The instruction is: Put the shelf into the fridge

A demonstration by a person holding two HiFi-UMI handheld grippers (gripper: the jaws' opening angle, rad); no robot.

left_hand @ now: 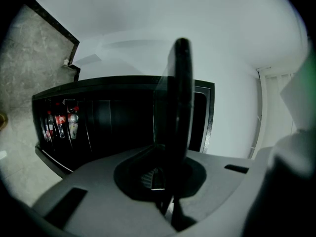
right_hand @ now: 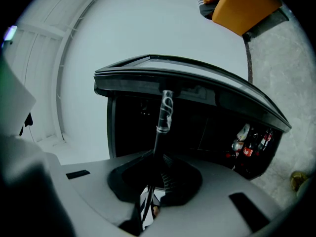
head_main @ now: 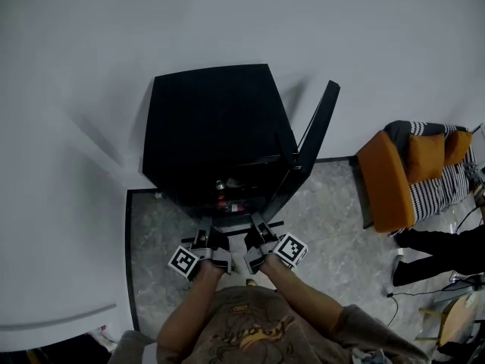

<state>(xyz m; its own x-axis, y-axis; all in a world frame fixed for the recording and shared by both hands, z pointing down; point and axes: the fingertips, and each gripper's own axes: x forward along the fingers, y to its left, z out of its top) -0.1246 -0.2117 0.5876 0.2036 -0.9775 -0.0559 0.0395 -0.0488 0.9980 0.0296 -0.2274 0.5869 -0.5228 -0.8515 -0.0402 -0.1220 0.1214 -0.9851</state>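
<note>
Shelf (left_hand: 180, 98) is pinched at its near edge by left tongs (left_hand: 165, 179) and right tongs (right_hand: 157, 181), both nearly closed; judged rigid, glass-like, slippery, chip-prone near fridge (head_main: 212, 127).

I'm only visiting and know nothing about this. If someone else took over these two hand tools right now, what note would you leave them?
Left gripper: shut on the shelf's near edge.
Right gripper: shut on the same edge, beside the left one.
Things: the shelf is held in front of the black fridge. Its door stands open, and bottles sit low inside.
Done: shelf gripped and at the opening.
Left: slide it inside, probably level, seat it, then let go.
</note>
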